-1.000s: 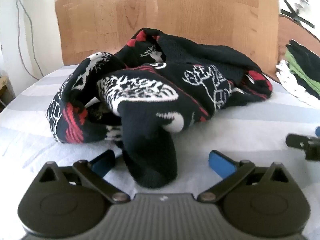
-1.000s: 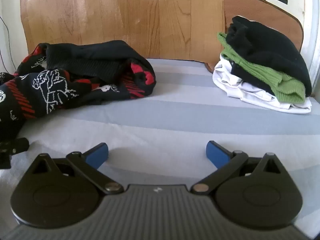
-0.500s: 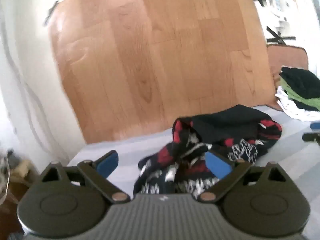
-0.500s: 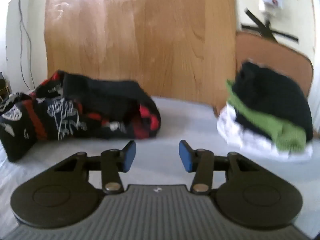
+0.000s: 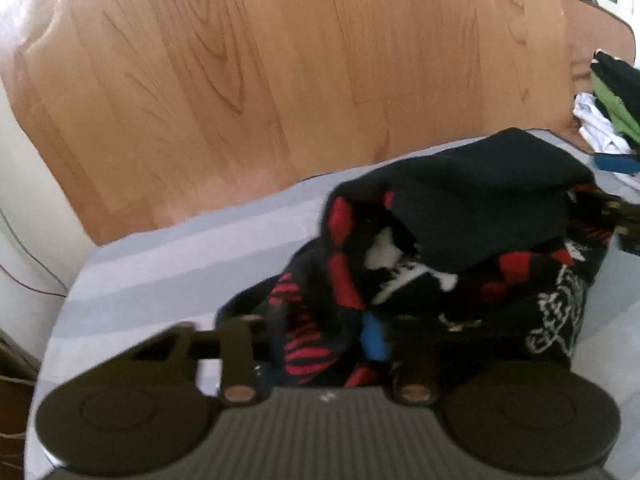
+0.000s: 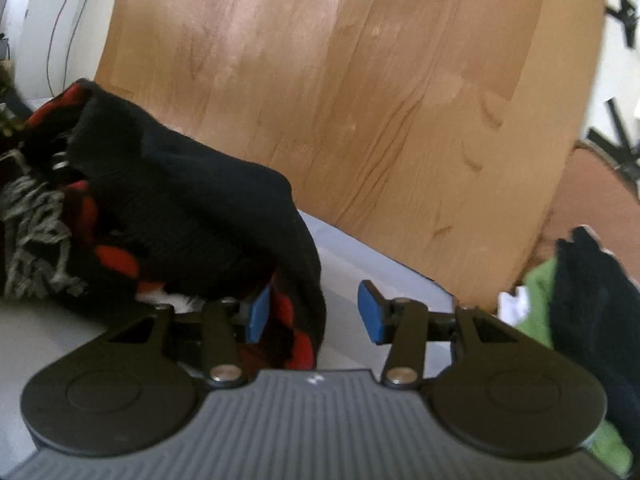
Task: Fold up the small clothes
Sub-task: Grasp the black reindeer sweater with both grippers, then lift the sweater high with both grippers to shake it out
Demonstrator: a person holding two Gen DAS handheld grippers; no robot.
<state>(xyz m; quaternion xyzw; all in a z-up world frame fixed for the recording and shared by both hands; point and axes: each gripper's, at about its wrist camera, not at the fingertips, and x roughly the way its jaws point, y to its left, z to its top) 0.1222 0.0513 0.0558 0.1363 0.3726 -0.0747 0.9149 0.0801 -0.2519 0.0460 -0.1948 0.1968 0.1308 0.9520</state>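
Observation:
A black knit sweater [image 5: 480, 216] with red and white patterns lies crumpled on the striped bed sheet [image 5: 160, 272]. My left gripper [image 5: 324, 340] is at its left end, and its jaws are closing with bunched red-and-black fabric pinched between them. One blue pad [image 5: 374, 340] shows; fabric hides the other. In the right wrist view the sweater [image 6: 192, 216] fills the left side. My right gripper [image 6: 314, 314] stands half open at the sweater's right end. Fabric lies against its left pad [image 6: 258, 312], while sheet shows before the right pad [image 6: 370, 312].
A pile of black, green and white clothes [image 6: 592, 280] sits at the right on the bed, also the pile [image 5: 612, 120] at the far right edge. A wooden board [image 6: 360, 100] stands behind the bed. A cable [image 6: 68, 20] hangs on the left wall.
Both grippers have moved in to opposite ends of the sweater and rolled. The left went from wide open to closed on fabric. The right narrowed from wide open to half open.

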